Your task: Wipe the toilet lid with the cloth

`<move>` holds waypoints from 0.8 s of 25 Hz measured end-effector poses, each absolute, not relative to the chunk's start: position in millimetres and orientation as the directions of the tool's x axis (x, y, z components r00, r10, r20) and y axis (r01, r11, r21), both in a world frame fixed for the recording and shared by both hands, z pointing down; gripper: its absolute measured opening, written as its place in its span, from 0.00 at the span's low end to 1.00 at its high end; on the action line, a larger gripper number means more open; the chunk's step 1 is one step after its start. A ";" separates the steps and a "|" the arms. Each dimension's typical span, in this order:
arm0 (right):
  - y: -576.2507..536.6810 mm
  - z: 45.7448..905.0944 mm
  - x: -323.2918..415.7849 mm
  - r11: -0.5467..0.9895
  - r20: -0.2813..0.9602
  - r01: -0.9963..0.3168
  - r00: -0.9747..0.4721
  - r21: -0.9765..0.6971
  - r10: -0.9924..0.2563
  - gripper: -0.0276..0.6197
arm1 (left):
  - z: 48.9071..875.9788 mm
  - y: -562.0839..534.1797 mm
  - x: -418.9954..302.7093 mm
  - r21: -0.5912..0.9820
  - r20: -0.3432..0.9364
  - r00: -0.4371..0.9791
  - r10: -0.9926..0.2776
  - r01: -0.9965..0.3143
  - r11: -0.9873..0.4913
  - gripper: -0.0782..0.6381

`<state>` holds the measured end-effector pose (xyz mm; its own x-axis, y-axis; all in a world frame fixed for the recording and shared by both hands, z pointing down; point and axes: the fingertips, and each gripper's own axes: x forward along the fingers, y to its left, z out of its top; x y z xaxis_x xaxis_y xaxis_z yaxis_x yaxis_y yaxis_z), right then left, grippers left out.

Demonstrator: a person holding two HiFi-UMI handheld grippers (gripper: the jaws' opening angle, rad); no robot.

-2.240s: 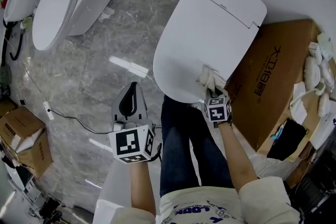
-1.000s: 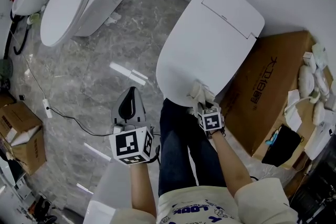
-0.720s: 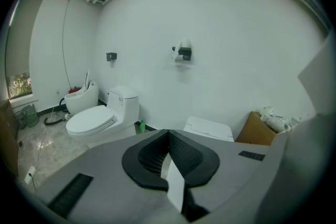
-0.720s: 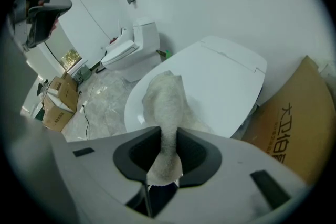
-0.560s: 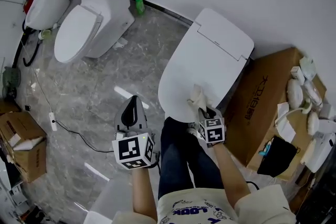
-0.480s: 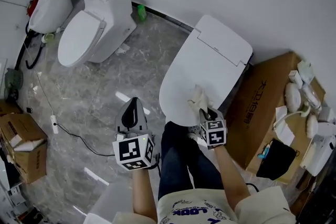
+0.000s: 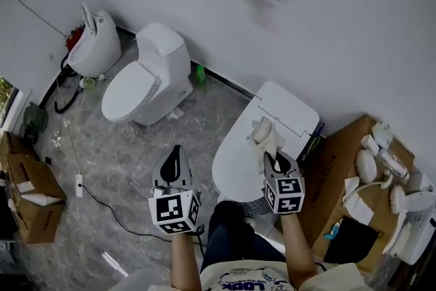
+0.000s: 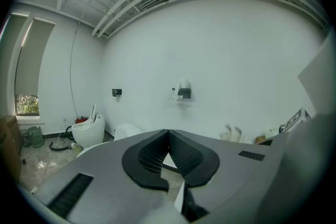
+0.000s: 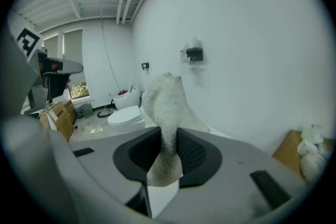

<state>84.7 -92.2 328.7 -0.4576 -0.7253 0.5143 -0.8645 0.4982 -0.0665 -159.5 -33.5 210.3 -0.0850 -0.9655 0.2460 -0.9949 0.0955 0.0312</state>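
White fluffy cloth (image 7: 264, 135) is pinched by one end in our right tongs (image 7: 274, 161), so its loose end can wipe. It's held above the closed white toilet lid (image 7: 235, 163), apparently not touching. Our left tongs (image 7: 173, 159) are closed on nothing and kept aside, clear of the wiping.

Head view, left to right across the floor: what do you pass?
Small cardboard box → white fixture by the wall → second toilet → green bottle → toilet lid → large cardboard box. The cloth in the right gripper overlaps the lid, so it is omitted.

The grey marble floor (image 7: 129, 153) carries one toilet (image 7: 262, 146) near centre and a second toilet (image 7: 146, 85) at 10 o'clock. A cardboard box (image 7: 24, 194) sits at 8 o'clock, a carton (image 7: 340, 160) at 4 o'clock.
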 end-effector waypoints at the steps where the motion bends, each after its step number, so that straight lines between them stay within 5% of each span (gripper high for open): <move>1: -93.4 307.9 83.3 0.507 0.483 -0.860 -0.471 -0.064 -0.738 0.17 | 198.0 -31.0 -157.5 0.026 0.231 -0.090 -0.969 -0.995 0.098 0.11; 11: -83.3 128.1 67.6 0.578 0.179 -0.815 -0.575 -0.041 -0.798 0.17 | 85.6 7.5 -142.4 -0.011 0.083 -0.129 -0.988 -0.992 0.129 0.11; 20: -54.0 69.9 65.1 0.610 0.078 -0.791 -0.612 -0.044 -0.787 0.16 | 28.6 49.2 -142.9 -0.046 -0.022 -0.184 -0.983 -0.982 0.184 0.11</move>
<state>65.1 -54.0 69.9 -0.6116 -0.7873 0.0781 -0.7911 0.6102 -0.0441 -142.9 49.2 28.6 -0.1836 -0.9828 -0.0216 -0.9818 0.1844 -0.0460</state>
